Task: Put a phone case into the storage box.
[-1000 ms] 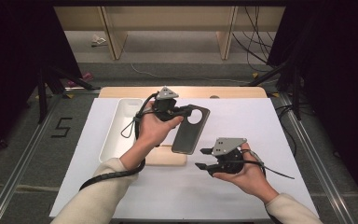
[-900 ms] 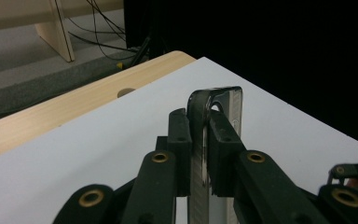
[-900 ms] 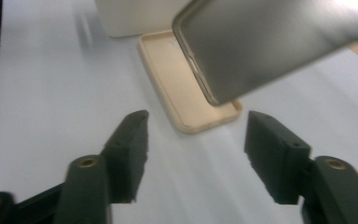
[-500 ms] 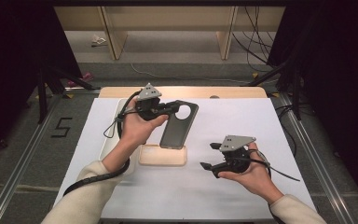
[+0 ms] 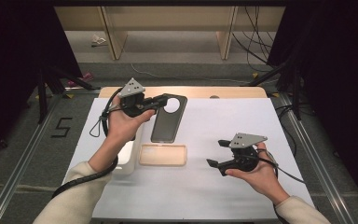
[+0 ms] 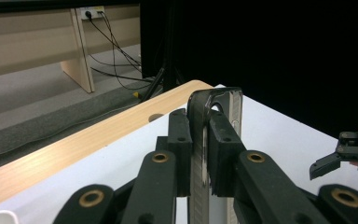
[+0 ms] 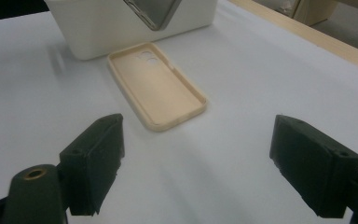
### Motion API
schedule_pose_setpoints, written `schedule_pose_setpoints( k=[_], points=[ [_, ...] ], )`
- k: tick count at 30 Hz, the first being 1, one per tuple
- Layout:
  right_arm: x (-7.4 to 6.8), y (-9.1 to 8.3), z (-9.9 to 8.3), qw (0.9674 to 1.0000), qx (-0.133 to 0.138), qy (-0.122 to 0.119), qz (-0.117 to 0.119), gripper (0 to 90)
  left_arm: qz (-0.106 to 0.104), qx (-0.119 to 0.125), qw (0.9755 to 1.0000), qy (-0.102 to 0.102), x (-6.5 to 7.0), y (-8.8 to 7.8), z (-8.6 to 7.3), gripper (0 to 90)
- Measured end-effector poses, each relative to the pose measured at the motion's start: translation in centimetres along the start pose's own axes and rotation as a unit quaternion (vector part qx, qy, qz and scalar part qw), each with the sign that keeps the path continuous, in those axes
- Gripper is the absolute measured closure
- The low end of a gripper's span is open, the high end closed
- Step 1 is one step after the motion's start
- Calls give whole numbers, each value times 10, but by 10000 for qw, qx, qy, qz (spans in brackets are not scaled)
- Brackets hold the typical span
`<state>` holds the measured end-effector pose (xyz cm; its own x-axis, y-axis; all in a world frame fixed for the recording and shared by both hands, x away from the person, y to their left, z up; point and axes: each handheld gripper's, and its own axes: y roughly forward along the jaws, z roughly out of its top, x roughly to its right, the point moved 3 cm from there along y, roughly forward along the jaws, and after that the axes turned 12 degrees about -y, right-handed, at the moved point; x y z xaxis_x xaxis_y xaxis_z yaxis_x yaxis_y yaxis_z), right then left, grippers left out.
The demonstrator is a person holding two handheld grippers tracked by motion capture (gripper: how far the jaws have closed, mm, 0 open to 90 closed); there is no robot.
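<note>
Beige silicone, the empty phone case (image 5: 163,155) lies flat, open side up, at centre frame of the high view on the white table cover (image 5: 223,196), just right of a white tray (image 5: 126,161). Above it, the left gripper (image 5: 164,100) is clamped on the top edge of a dark phone (image 5: 168,122), held off the table with its round camera ring near the jaws; the left gripper view shows both pads pressing the phone's thin edge. The right gripper (image 5: 216,153), at lower right, has just been opening its jaws, and they stand wide with nothing between them, facing the case.

The likely step is seating the phone in the case. It would go best with the right gripper steadying the case's near rim while the phone comes down camera end first over the matching cutouts, kept level so no corner catches.

A pale wooden board (image 5: 233,92) edges the table's far side; beyond are grey carpet, cables and wooden furniture legs.
</note>
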<state>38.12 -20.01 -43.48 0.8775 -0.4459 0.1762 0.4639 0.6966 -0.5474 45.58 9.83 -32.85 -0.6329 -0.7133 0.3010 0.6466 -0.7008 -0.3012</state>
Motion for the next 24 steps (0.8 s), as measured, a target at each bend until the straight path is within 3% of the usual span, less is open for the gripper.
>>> schedule_pose_setpoints(
  k=[12,24],
  points=[
    [5,-9,-7,9998,-6,51,-204,172,40,150,9999,53,-14,-15,7,807],
    [7,-15,-12,9996,-25,109,-258,168,176,335,9993,52,-39,-33,12,808]
  ],
)
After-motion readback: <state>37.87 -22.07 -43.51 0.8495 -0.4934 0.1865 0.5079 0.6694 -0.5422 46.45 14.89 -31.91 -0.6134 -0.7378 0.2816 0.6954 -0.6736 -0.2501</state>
